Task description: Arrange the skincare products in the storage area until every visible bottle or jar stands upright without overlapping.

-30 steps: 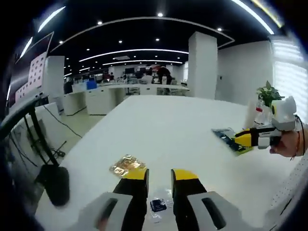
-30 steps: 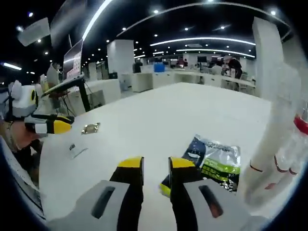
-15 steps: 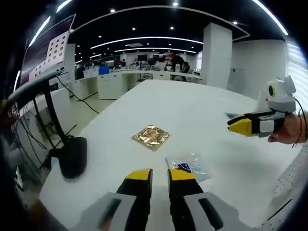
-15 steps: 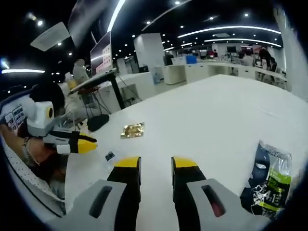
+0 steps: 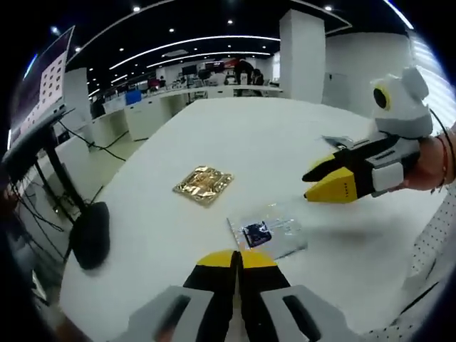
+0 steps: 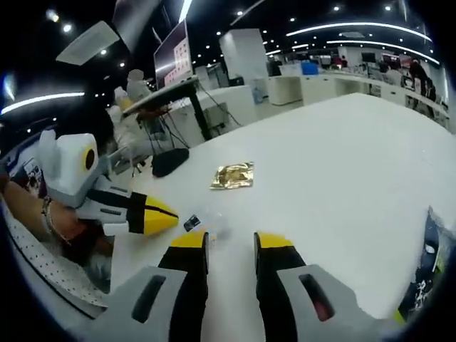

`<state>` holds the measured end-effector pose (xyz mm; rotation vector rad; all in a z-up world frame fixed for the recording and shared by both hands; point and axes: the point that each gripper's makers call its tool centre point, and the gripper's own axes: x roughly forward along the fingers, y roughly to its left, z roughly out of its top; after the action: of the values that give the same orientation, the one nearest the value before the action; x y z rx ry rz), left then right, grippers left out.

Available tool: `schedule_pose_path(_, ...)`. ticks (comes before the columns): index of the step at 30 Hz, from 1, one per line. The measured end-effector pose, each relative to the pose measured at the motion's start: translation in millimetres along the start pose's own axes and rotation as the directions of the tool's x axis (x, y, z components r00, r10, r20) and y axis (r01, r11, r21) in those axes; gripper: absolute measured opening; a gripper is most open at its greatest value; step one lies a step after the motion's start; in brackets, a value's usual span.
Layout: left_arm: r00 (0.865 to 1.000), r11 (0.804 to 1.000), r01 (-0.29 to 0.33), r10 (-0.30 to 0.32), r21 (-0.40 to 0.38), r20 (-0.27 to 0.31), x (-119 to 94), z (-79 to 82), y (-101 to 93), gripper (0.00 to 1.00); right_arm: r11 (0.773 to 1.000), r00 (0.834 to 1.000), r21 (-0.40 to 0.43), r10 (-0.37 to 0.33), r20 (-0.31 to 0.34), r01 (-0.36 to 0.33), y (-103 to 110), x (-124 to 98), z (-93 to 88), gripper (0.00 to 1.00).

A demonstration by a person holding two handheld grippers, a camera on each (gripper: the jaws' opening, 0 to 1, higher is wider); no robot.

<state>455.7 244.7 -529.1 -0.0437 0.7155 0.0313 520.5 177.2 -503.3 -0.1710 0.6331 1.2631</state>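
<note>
Left gripper [image 5: 237, 258], fingers pressed together empty, sits beside the clear sachet [image 5: 267, 232] near the worktop [image 5: 271, 142] edge; right gripper [image 6: 230, 242] fingers are narrowly parted. A nudge could push it off.

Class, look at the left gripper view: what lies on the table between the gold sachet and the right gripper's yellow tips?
Only bare white table lies between the gold sachet and the right gripper; the clear sachet sits nearer the camera.

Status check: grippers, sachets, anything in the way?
Left gripper shut at clear sachet. Right gripper open, empty. Gold sachet flat, apart. Nothing in the way.
</note>
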Motion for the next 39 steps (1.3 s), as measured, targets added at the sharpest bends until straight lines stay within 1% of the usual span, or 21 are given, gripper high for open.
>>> schedule_pose_path(1,1.000,1.000,-0.005,0.005,0.002,-0.016,-2,-2.9,1.1,0.01,1.000,1.000,-0.006,0.014,-0.017,-0.014,4,4,-2.5,0.25)
schedule_pose_path(3,1.000,1.000,-0.001,0.001,0.008,-0.008,-1,-1.3,0.8,0.00,1.000,0.999,-0.007,0.021,-0.029,-0.021,6,7,-3.6,0.24)
schedule_pose_path(6,1.000,1.000,0.003,-0.003,0.029,-0.007,0,-1.3,1.4,0.00,0.998,0.998,0.032,0.056,-0.013,-0.055,15,9,0.7,0.24)
schedule_pose_path(11,1.000,0.999,0.007,-0.007,0.033,-0.006,2,-0.9,2.2,0.00,0.999,0.994,0.020,0.036,-0.100,-0.034,13,13,-14.3,0.23)
schedule_pose_path(12,1.000,0.999,0.008,-0.008,0.034,-0.005,2,-0.7,2.3,0.00,0.999,0.994,0.025,0.034,-0.107,-0.032,12,14,-15.4,0.22)
schedule_pose_path(13,1.000,0.999,0.011,-0.011,0.033,-0.005,2,-0.2,3.1,0.00,0.999,0.995,0.027,0.031,-0.093,-0.029,11,14,-12.7,0.22)
schedule_pose_path(15,1.000,1.000,0.021,-0.021,-0.002,-0.023,1,-0.5,4.5,0.00,0.999,0.995,0.033,0.032,-0.096,-0.029,13,14,-11.9,0.23)
schedule_pose_path(16,0.999,0.998,0.030,-0.029,-0.054,0.026,-1,7.6,5.0,0.00,0.999,0.994,0.026,0.035,-0.100,-0.033,14,14,-12.4,0.23)
schedule_pose_path(17,0.995,0.995,0.058,-0.050,-0.086,0.090,-5,19.4,3.4,0.00,0.999,0.994,0.022,0.036,-0.104,-0.034,15,14,-13.2,0.23)
schedule_pose_path(18,0.993,0.992,0.077,-0.067,-0.098,0.100,-8,22.8,1.5,0.00,0.999,0.993,0.021,0.036,-0.108,-0.034,16,14,-14.3,0.23)
schedule_pose_path(20,0.995,0.994,0.077,-0.072,-0.082,0.067,-8,21.2,1.8,0.00,0.999,0.994,0.022,0.034,-0.100,-0.032,15,13,-13.6,0.22)
schedule_pose_path(21,0.996,0.995,0.078,-0.077,-0.057,0.035,-7,17.4,0.1,0.00,0.999,0.995,0.031,0.034,-0.099,-0.031,16,13,-13.7,0.22)
schedule_pose_path(23,0.997,0.997,0.074,-0.073,-0.030,0.010,-3,12.3,-1.9,0.00,0.999,0.995,0.029,0.027,-0.098,-0.024,15,13,-12.9,0.21)
schedule_pose_path(25,0.997,0.997,0.078,-0.078,-0.028,0.001,-2,10.2,-3.9,0.00,1.000,0.995,0.020,0.023,-0.101,-0.021,15,13,-13.0,0.21)
schedule_pose_path(26,0.996,0.996,0.085,-0.085,-0.024,-0.015,-1,7.5,-6.2,0.00,1.000,0.994,0.011,0.022,-0.104,-0.021,15,13,-13.0,0.21)
schedule_pose_path(29,0.993,0.996,0.082,-0.080,0.021,-0.091,1,-6.6,-7.3,0.00,1.000,0.995,0.011,0.020,-0.103,-0.018,15,14,-12.9,0.20)
schedule_pose_path(30,0.995,0.995,0.097,-0.097,0.034,-0.007,3,6.1,-10.6,0.00,1.000,0.995,0.019,0.018,-0.101,-0.016,15,14,-13.1,0.20)
schedule_pose_path(31,0.995,0.994,0.099,-0.098,0.041,-0.033,-5,0.5,-11.8,0.00,1.000,0.995,0.023,0.017,-0.098,-0.015,14,14,-12.9,0.20)
schedule_pose_path(32,0.995,0.995,0.095,-0.094,0.037,-0.041,-7,-0.6,-10.8,0.00,0.999,0.995,0.033,0.016,-0.094,-0.013,14,14,-12.3,0.20)
schedule_pose_path(36,0.994,0.994,0.106,-0.105,0.033,-0.042,-9,-1.0,-9.5,0.00,0.998,0.996,0.066,0.016,-0.085,-0.011,14,15,-12.1,0.20)
schedule_pose_path(39,0.994,0.993,0.106,-0.105,0.045,-0.036,-10,-1.4,-10.3,0.00,0.992,0.994,0.115,0.055,-0.093,-0.044,21,20,-14.0,0.17)
